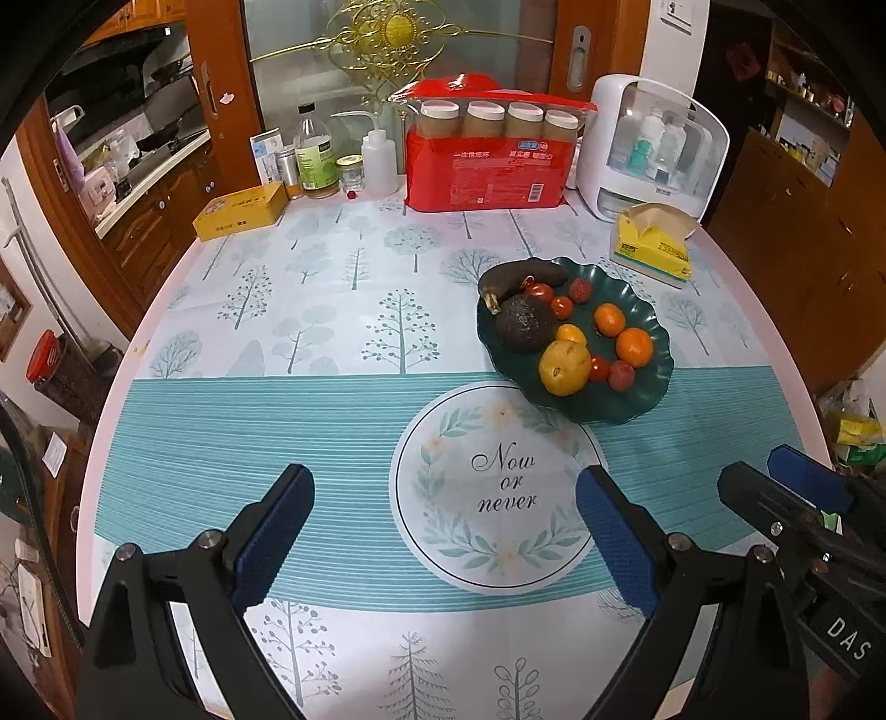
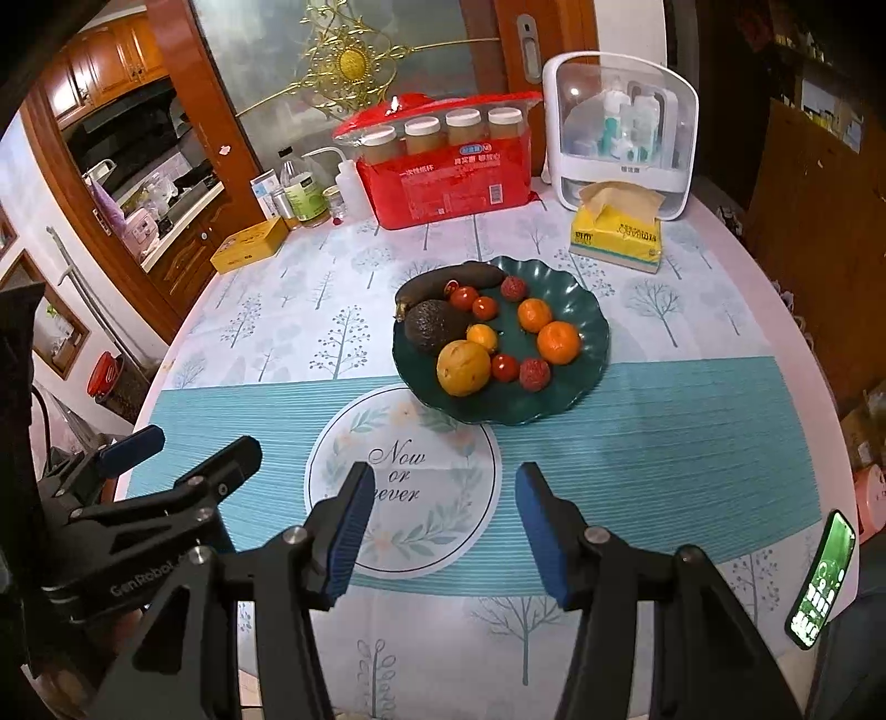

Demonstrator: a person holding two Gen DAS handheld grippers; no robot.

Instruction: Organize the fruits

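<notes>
Home dining room: tablecloth-covered table (image 1: 332, 343), kitchen cabinets (image 2: 105, 61).

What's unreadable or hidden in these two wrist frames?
- Banana: right wrist view, avocado and tomatoes cover part of it.
- Red pack small print: left wrist view, too small to read.
- Phone screen: right wrist view, at the fisheye edge, blurred.
- Plate centre: fruit covers it.

A round table (image 2: 720, 310) under a cloth printed with pale trees and teal stripes fills the room's middle. Behind it stands a wooden door frame (image 1: 221, 83) around a frosted glass panel (image 2: 421, 22) with a gilt ornament (image 1: 396, 27). To the left, a kitchen counter (image 1: 160, 160) and wooden cupboards (image 2: 105, 61) show through an opening. Dark shelving (image 1: 803, 111) lines the dim right side.
</notes>
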